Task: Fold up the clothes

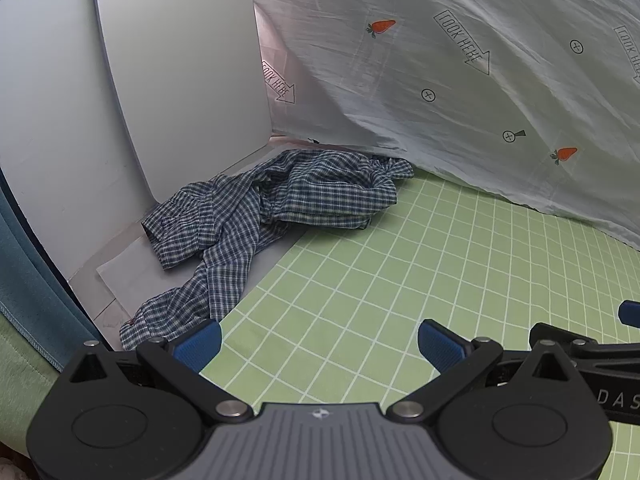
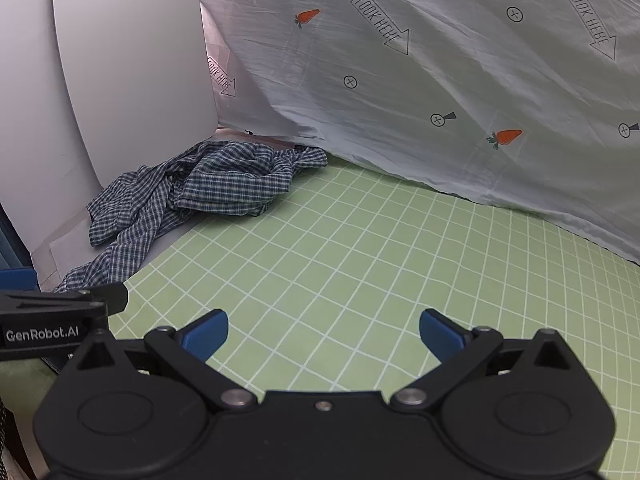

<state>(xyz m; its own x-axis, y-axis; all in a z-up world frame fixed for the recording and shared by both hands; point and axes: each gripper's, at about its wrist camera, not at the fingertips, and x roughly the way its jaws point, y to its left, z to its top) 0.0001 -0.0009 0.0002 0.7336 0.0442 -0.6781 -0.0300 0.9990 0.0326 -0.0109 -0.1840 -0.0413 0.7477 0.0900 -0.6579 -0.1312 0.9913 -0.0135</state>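
Observation:
A crumpled blue-and-white checked garment [image 1: 256, 216] lies at the far left of the green grid mat [image 1: 400, 288], partly off the mat against a white panel; it also shows in the right wrist view [image 2: 200, 188]. My left gripper [image 1: 319, 346] is open and empty, hovering over the mat's near edge, just right of the garment's trailing end. My right gripper [image 2: 324, 336] is open and empty over the mat, to the right of the left gripper, whose body shows at the left [image 2: 60, 320].
A white sheet printed with carrots and "LOOK HERE" arrows [image 1: 480, 80] hangs as a backdrop along the far side of the mat [image 2: 360, 260]. A white rounded panel [image 1: 180, 80] stands at the left. A teal curtain [image 1: 28, 272] hangs at the far left.

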